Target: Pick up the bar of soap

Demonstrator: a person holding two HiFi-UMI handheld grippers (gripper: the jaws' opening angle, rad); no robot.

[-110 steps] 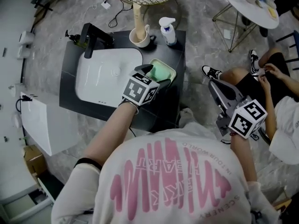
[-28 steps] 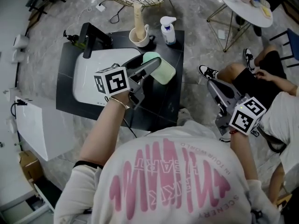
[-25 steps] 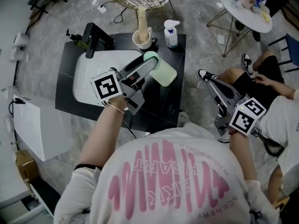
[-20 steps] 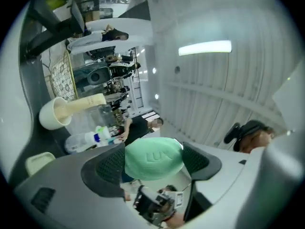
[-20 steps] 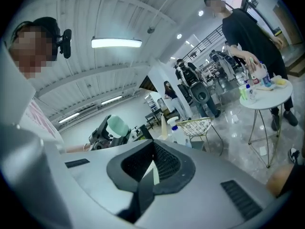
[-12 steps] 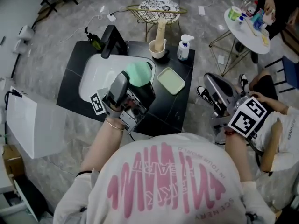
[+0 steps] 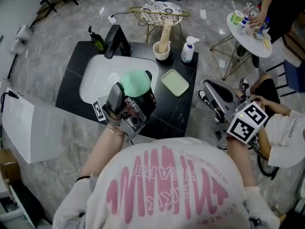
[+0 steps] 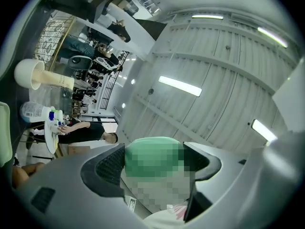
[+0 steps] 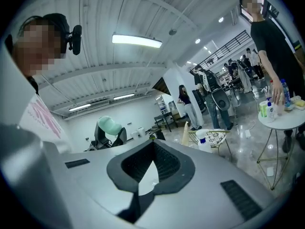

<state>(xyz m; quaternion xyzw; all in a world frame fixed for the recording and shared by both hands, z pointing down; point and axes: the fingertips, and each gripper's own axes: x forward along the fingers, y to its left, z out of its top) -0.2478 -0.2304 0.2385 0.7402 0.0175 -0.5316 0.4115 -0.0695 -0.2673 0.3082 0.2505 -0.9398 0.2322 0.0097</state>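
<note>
The green bar of soap (image 7: 136, 85) is up off the counter, over the right edge of the white sink (image 7: 95, 82). My left gripper (image 7: 133, 80) is shut on it and tilted upward. In the left gripper view the soap (image 8: 152, 151) fills the gap between the dark pads (image 8: 107, 163), with the ceiling behind it. The pale green soap dish (image 7: 175, 82) lies bare on the black counter (image 7: 164, 113). My right gripper (image 7: 208, 88) hangs off to the right of the counter; its jaws meet at the tips with nothing in them (image 9: 153, 149). From there I see the held soap (image 9: 108, 124) too.
A black faucet (image 7: 116, 39) stands behind the sink. A cup with a wooden tool (image 7: 162, 49) and a spray bottle (image 7: 189, 49) stand at the counter's back. A wire basket (image 7: 162, 8), a round white table (image 7: 248, 27) and a seated person (image 7: 281, 128) surround it.
The left gripper has lifted the soap off the dish, carried it left over the sink and tipped upward. The right gripper has stayed put.
</note>
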